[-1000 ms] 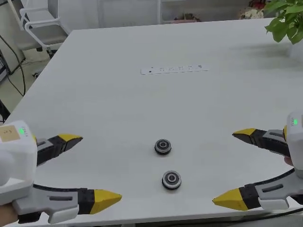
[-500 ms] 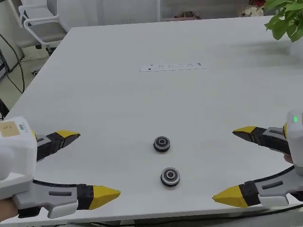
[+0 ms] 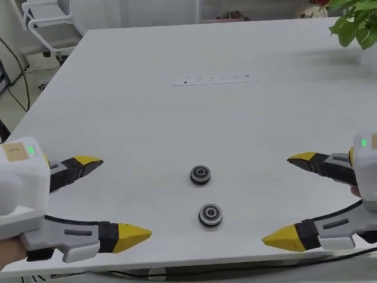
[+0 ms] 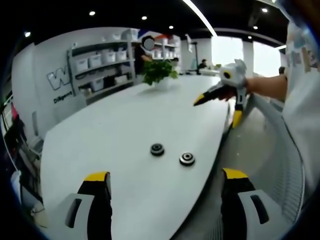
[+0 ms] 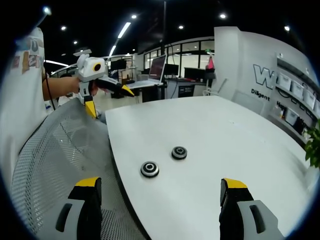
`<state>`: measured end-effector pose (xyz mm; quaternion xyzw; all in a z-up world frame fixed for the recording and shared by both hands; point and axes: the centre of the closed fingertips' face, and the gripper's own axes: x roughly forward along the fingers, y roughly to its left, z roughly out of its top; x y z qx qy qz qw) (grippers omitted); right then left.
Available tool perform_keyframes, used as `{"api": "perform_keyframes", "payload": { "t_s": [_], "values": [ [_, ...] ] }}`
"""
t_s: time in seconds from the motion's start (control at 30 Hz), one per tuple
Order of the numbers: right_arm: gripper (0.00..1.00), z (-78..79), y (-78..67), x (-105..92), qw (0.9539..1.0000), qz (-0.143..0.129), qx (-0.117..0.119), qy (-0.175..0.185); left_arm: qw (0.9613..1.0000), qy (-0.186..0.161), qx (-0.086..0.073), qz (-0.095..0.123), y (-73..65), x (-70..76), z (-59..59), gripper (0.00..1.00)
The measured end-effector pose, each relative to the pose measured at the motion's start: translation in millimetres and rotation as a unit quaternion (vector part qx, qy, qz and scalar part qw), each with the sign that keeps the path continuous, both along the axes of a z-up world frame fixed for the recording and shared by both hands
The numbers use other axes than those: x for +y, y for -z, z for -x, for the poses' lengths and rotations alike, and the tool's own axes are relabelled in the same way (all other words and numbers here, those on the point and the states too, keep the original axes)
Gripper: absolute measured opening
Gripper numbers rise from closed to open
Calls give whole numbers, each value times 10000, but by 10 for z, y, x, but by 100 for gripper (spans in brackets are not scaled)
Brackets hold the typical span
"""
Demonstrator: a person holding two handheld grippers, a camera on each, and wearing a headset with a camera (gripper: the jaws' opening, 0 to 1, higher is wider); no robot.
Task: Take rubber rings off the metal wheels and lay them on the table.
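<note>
Two small metal wheels with dark rubber rings lie flat on the white table: the far wheel (image 3: 201,174) (image 4: 157,149) (image 5: 179,152) and the near wheel (image 3: 210,214) (image 4: 187,159) (image 5: 149,169). My left gripper (image 3: 112,197) (image 4: 165,180) is open at the table's near left, jaws spread wide with nothing between them. My right gripper (image 3: 294,199) (image 5: 157,186) is open at the near right, also holding nothing. Both grippers point inward at the wheels and stand well apart from them.
A strip of sockets (image 3: 216,79) is set into the table (image 3: 147,118) farther back. A green plant (image 3: 353,23) stands at the far right corner. An office chair (image 3: 44,29) stands beyond the far left corner. A mesh chair back (image 5: 55,165) lies by the near edge.
The head camera has tilted slightly, so the wheels sit a little higher in the picture. The grippers and wheels keep about the same places.
</note>
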<state>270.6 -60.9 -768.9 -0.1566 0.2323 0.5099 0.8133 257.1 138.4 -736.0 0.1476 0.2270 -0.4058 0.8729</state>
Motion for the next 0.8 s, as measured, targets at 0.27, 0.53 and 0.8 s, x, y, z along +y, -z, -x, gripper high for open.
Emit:
{"api": "perform_keyframes", "payload": {
  "t_s": [0.27, 0.53, 0.8],
  "values": [
    [99, -33, 13, 44, 9999, 76, -46, -74, 10000, 2, -26, -36, 11, 30, -2, 92],
    [97, -80, -3, 101, 9997, 83, -101, -182, 10000, 12, -48, -68, 23, 62, -61, 91],
    [96, -124, -12, 200, 9993, 92, -155, -320, 9999, 118, -94, -72, 6, 14, -118, 90]
  ]
}}
